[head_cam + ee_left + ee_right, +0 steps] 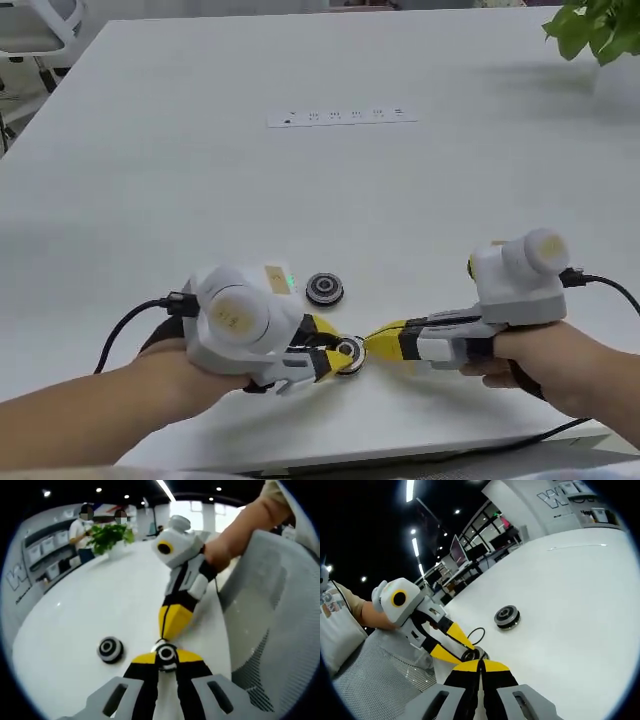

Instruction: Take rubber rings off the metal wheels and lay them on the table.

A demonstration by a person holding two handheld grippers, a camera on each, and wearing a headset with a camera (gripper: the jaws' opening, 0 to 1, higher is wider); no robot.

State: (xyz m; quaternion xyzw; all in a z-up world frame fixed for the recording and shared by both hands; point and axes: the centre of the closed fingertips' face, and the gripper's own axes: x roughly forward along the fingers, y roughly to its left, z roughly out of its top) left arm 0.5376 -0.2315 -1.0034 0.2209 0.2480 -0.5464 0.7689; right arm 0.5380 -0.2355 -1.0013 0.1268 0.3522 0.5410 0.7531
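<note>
A small metal wheel (350,353) with a dark rubber ring is held just above the white table (330,200), near its front edge. My left gripper (340,358) is shut on it; in the left gripper view the wheel (166,653) sits between the yellow tips. My right gripper (368,347) comes in from the right with its jaws shut, and its tips (162,639) touch the wheel's rim. Whether they pinch the ring is unclear. A second ringed wheel (324,288) lies flat on the table just behind, also seen as that wheel (507,616).
A recessed socket strip (340,117) sits mid-table. A potted plant (595,28) stands at the far right corner and a chair (40,25) beyond the far left. Cables trail from both grippers over the front edge. Two people stand far off (102,515).
</note>
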